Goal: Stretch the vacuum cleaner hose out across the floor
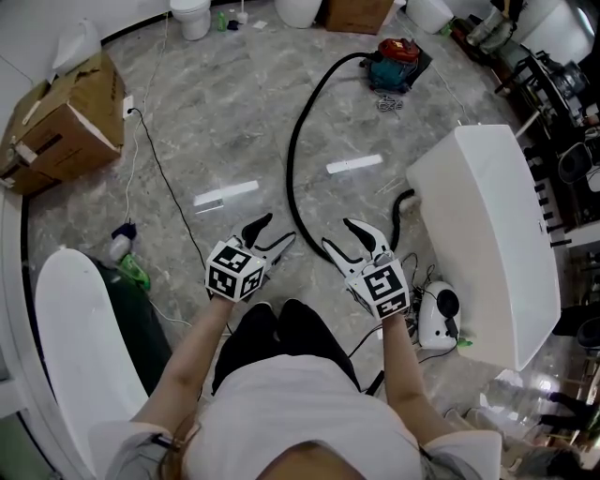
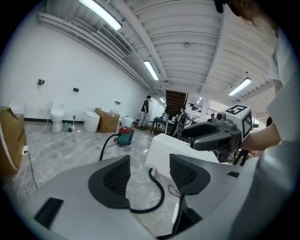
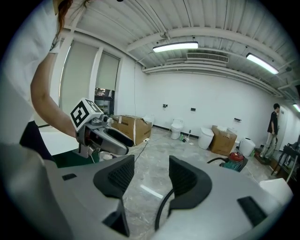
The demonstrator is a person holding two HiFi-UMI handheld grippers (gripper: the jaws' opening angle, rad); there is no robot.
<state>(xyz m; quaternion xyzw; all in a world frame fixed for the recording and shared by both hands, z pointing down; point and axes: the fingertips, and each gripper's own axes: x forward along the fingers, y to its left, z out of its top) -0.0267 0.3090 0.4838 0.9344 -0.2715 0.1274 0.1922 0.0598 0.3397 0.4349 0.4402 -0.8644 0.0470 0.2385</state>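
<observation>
The red and teal vacuum cleaner [image 1: 397, 56] stands on the marble floor at the back. Its black hose [image 1: 294, 155] runs toward me in a long curve, passes below my hands and hooks up to an end beside the white tub [image 1: 497, 216]. My left gripper [image 1: 272, 234] and right gripper [image 1: 341, 236] hang side by side above that bend, both open with nothing between the jaws. The left gripper view looks past its open gripper [image 2: 150, 180] onto the hose [image 2: 161, 197] lying on the floor. Below the right gripper [image 3: 151, 178] a stretch of hose [image 3: 161, 211] shows.
A cardboard box [image 1: 61, 131] lies at the left, with a thin black cable [image 1: 164, 178] trailing from it. A white rounded fixture [image 1: 80, 347] is at my left. Toilets [image 1: 192, 14] and boxes line the back wall. A small white device [image 1: 439, 314] sits by the tub.
</observation>
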